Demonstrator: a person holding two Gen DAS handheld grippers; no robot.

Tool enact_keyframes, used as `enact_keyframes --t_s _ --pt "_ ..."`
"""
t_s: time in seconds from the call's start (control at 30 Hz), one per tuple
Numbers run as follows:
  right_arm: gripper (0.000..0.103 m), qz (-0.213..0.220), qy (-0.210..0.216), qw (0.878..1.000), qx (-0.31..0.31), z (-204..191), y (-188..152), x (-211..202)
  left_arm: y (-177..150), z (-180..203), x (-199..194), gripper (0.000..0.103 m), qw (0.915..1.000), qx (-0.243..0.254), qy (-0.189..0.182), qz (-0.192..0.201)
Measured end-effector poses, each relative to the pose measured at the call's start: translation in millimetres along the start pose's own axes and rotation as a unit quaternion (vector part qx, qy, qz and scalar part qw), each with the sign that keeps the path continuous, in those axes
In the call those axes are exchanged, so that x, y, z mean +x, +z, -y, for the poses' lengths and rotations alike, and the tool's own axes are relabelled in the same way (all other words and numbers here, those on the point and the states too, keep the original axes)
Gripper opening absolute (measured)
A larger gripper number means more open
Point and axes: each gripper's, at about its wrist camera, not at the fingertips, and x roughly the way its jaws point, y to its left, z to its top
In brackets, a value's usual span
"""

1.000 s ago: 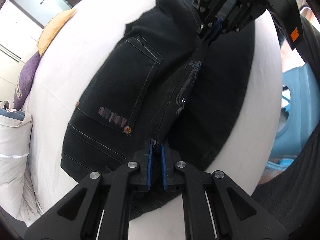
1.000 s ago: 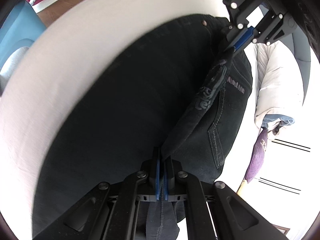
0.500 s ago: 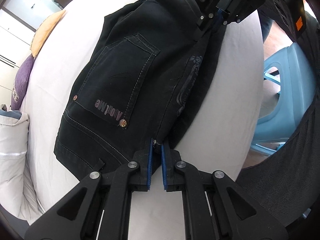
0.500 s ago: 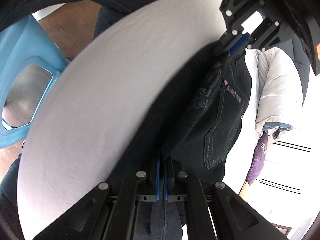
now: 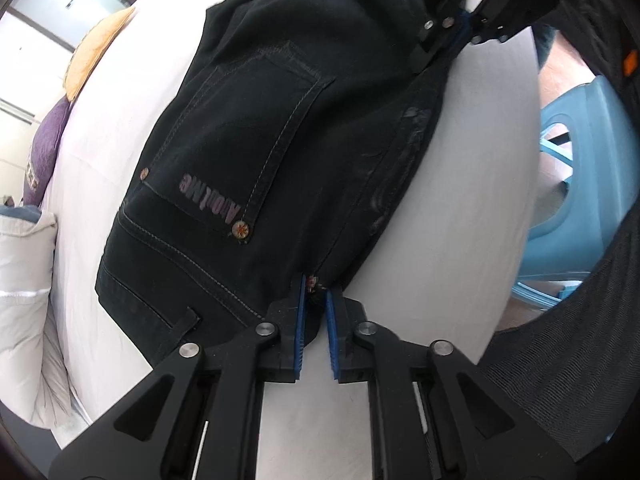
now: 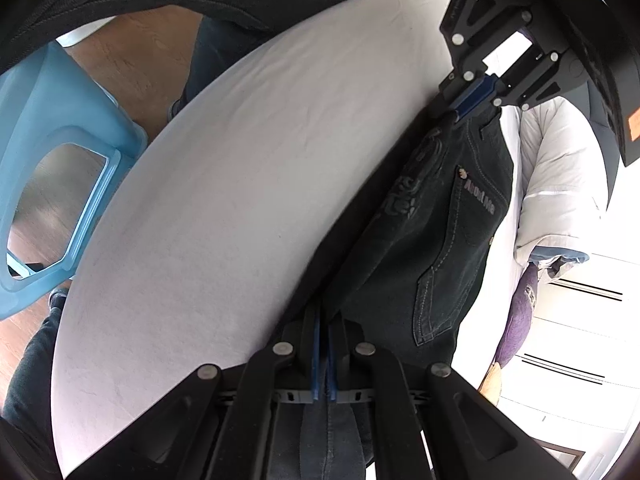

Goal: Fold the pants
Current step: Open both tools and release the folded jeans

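Black jeans (image 5: 280, 152) with a stitched back pocket and "AboutMe" lettering lie folded lengthwise on the white bed sheet (image 5: 460, 208). My left gripper (image 5: 315, 292) sits at the waistband corner; its jaws are opening, with the denim edge still between the blue pads. It also shows at the top right of the right wrist view, as the left gripper (image 6: 476, 96). My right gripper (image 6: 323, 320) is shut on the jeans (image 6: 432, 240) further down the same edge, and fabric hangs below its fingers. From the left wrist view the right gripper (image 5: 464, 28) is at the top right.
A blue plastic stool (image 6: 48, 160) stands on the wooden floor beside the bed, also seen as the stool (image 5: 580, 184). A person's dark clothing fills the frame edges. A white duvet (image 5: 24, 280), a purple cushion (image 5: 44, 156) and an orange cushion (image 5: 96, 52) lie at the far side.
Both grippers carried the held edge across the bed. The lower layer of black cloth has gone out of sight under the top one. More white sheet and the stool now show.
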Motion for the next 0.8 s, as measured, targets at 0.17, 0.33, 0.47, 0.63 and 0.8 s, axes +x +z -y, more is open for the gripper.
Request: enact_keyframes --t_s 0.17,0.33,0.47,0.63,0.8 --pt "0.006 -0.001 0.006 1.000 0.029 3 3 0 -5 -10 0 0.013 0.9990 -0.042 -0.013 -0.005" --pt "0.007 -0.007 0.002 0.999 0.038 1 6 2 -13 -19 -21 0.013 0.9974 -0.064 -0.025 -0.020" --pt "0.007 -0.011 -0.001 0.999 0.044 0 8 2 -18 -42 -49 0.013 0.9924 -0.118 -0.035 0.004" --pt "0.007 -0.019 -0.008 0.997 0.073 -1 10 0 27 -81 -66 0.013 0.9759 -0.200 -0.027 0.082" --pt "0.012 -0.023 -0.020 0.991 0.127 1 6 -6 93 -71 -24 0.013 0.9737 -0.204 -0.051 0.089"
